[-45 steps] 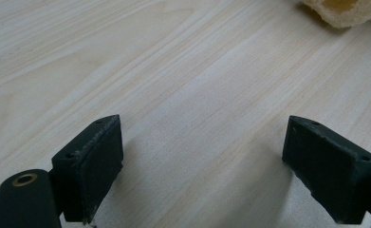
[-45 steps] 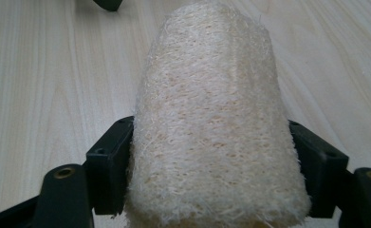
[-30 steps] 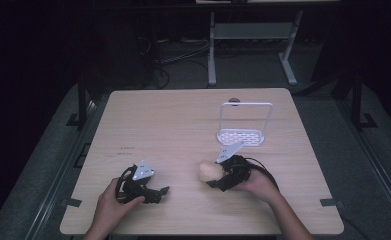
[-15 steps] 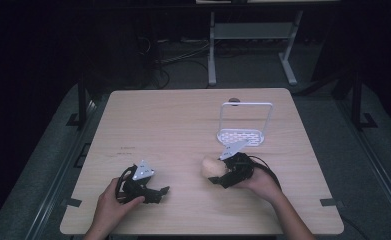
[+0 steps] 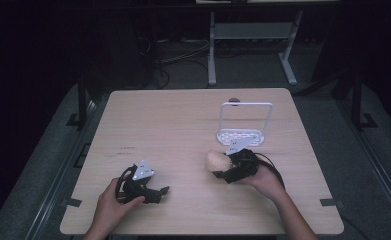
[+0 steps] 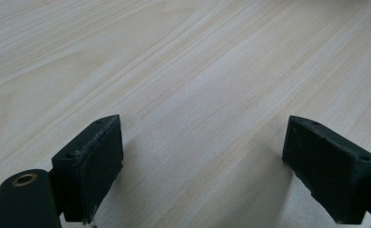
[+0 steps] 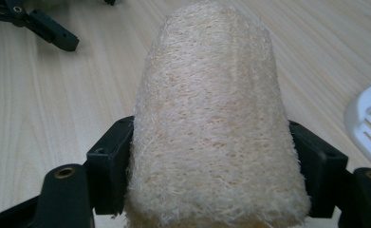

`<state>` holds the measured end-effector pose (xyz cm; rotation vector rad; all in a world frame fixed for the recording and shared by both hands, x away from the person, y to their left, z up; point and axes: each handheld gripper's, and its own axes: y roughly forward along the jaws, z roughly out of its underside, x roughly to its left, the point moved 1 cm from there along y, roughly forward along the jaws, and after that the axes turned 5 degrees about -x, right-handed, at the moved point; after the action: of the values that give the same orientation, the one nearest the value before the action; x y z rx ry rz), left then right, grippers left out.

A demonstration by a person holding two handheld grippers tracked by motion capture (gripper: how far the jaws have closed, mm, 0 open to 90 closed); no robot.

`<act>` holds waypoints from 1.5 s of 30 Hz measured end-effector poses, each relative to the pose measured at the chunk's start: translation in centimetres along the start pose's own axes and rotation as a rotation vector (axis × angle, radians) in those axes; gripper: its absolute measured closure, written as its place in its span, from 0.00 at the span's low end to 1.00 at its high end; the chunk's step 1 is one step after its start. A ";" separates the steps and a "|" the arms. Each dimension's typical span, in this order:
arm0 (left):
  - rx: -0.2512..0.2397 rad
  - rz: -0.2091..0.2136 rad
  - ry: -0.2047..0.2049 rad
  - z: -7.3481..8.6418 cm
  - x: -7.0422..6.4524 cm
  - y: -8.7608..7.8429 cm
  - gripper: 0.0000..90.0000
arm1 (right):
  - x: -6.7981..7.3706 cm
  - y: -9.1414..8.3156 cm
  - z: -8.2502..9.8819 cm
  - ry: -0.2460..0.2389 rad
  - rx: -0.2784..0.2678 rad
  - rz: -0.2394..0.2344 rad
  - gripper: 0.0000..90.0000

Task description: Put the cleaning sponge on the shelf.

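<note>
Loofah (image 7: 211, 118) base cut off, fingers (image 7: 109, 166) probably pressing

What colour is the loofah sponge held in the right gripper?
The loofah sponge is pale cream-beige with a fibrous weave; the right gripper view shows it best.

The table (image 6: 183, 71) looks like pale wood, smooth, with fine grain lines. The loofah sponge (image 7: 211, 128) is rough, dry and full of scratchy fibres. The rack (image 7: 370, 121) looks like shiny white plastic. The jaws are matt black.
</note>
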<state>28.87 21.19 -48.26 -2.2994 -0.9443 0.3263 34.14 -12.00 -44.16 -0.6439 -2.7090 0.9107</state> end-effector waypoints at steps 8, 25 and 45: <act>-0.001 0.001 -0.003 0.0 0.0 0.0 0.14 | -0.6 -0.6 0.1 0.018 -0.017 0.031 0.30; 0.000 0.000 -0.001 0.0 0.0 0.0 0.14 | -2.3 -1.8 0.3 0.055 -0.050 0.121 0.30; 0.000 0.001 -0.002 0.0 0.0 0.0 0.14 | -4.6 -2.9 0.8 0.113 -0.065 0.216 0.30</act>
<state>28.86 21.18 -48.27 -2.3002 -0.9449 0.3294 36.95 -16.60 -43.29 -0.9858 -2.6137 0.8081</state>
